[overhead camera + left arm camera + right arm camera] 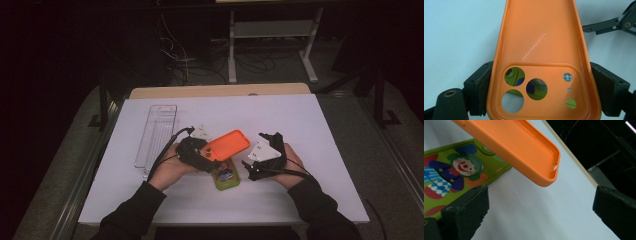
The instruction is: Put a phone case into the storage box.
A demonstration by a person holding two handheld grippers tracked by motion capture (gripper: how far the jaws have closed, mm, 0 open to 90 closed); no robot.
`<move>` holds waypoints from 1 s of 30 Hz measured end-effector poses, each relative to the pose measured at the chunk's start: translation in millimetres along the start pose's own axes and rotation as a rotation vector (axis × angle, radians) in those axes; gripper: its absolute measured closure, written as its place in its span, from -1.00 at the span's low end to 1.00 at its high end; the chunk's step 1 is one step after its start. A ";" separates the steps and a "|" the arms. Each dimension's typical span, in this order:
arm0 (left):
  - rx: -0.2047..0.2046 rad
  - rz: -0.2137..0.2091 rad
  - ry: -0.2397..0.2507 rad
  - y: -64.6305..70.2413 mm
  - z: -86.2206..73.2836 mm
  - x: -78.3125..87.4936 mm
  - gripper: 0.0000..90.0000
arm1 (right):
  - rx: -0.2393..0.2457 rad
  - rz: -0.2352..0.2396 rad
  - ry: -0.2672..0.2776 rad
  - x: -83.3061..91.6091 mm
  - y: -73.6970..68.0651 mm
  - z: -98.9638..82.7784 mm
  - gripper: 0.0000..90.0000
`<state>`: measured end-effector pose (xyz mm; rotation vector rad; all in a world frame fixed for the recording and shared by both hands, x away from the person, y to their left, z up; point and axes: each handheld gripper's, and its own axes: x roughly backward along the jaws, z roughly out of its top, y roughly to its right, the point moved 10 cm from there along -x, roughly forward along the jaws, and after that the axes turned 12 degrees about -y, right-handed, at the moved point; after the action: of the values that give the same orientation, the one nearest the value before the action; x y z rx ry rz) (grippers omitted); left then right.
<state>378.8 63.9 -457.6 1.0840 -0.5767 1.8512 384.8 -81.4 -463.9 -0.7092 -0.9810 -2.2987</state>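
My left gripper (pixel 201 153) (pixel 540 93) is shut on an orange phone case (pixel 229 145) (pixel 541 47), its pads (pixel 482 87) pressing both long sides at the camera-cutout end. The case is hollow side up and lifted off the table. Beneath it lies a green phone case (pixel 226 175) (pixel 454 170) printed with a clown, also showing through the orange case's holes (pixel 515 76). My right gripper (pixel 254 156) (pixel 541 212) stands open just right of both cases, nothing between its pads (pixel 471 210). The orange case (pixel 524 147) hangs ahead of it, untouched by it.
A clear plastic tray (pixel 156 132) lies at the left of the white mat (pixel 310 120). The wooden table edge (pixel 220 91) runs behind the mat. Beyond are a dark floor with cables and a metal desk frame (pixel 270 30).
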 end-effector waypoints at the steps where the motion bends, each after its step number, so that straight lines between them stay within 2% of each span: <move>1: -0.002 0.000 -0.002 -0.2 -0.3 0.1 -0.65 | 0.029 -0.019 -0.003 -0.2 1.6 -0.3 -1.00; 4: 0.023 -0.006 0.021 2.0 2.2 -0.9 -0.65 | 0.066 -0.047 -0.004 0.3 1.6 -0.1 -1.00; 6: -0.001 0.000 -0.003 0.5 -0.1 0.0 -0.65 | 0.098 -0.068 0.001 0.2 0.6 0.7 -1.00; 7: 0.000 0.004 0.009 0.4 1.2 -0.5 -0.65 | 0.112 -0.082 -0.003 0.3 0.4 0.6 -1.00; 9: -0.010 0.005 0.000 0.0 0.3 -0.2 -0.65 | 0.137 -0.104 0.001 0.5 -0.2 1.5 -1.00; 11: -0.002 0.001 0.001 0.8 0.3 -0.3 -0.65 | 0.166 -0.132 0.002 0.7 -1.5 2.2 -1.00; 13: 0.029 -0.006 0.026 3.2 2.8 -1.4 -0.65 | 0.190 -0.153 0.006 0.8 -2.2 2.9 -1.00; 14: 0.017 0.000 0.023 2.0 2.7 -1.2 -0.65 | 0.205 -0.166 0.006 0.7 -3.2 3.1 -1.00; 18: 0.020 -0.001 0.024 2.3 2.7 -1.1 -0.65 | 0.274 -0.218 0.017 1.3 -3.1 4.6 -1.00; 20: 0.040 -0.013 0.023 4.6 2.3 -1.5 -0.65 | 0.320 -0.247 0.017 0.9 -2.4 4.9 -1.00; 22: 0.038 -0.014 0.021 4.7 2.1 -1.7 -0.65 | 0.335 -0.266 0.019 1.2 -3.8 5.3 -1.00; 23: 0.024 -0.010 0.012 3.8 1.3 -1.4 -0.65 | 0.361 -0.272 0.013 1.9 -3.2 5.0 -1.00; 25: 0.013 -0.009 0.003 3.5 0.4 -1.3 -0.65 | 0.378 -0.288 0.021 2.2 -3.8 6.1 -1.00; 26: 0.025 -0.012 0.013 4.5 1.5 -1.9 -0.65 | 0.414 -0.301 0.013 1.8 -2.8 5.8 -1.00; 30: 0.021 -0.009 0.010 4.4 1.2 -1.8 -0.65 | 0.432 -0.326 0.019 2.2 -4.4 6.4 -1.00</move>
<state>375.9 60.0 -458.4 1.0887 -0.5465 1.8580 382.0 -74.5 -460.8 -0.3656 -1.6163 -2.2290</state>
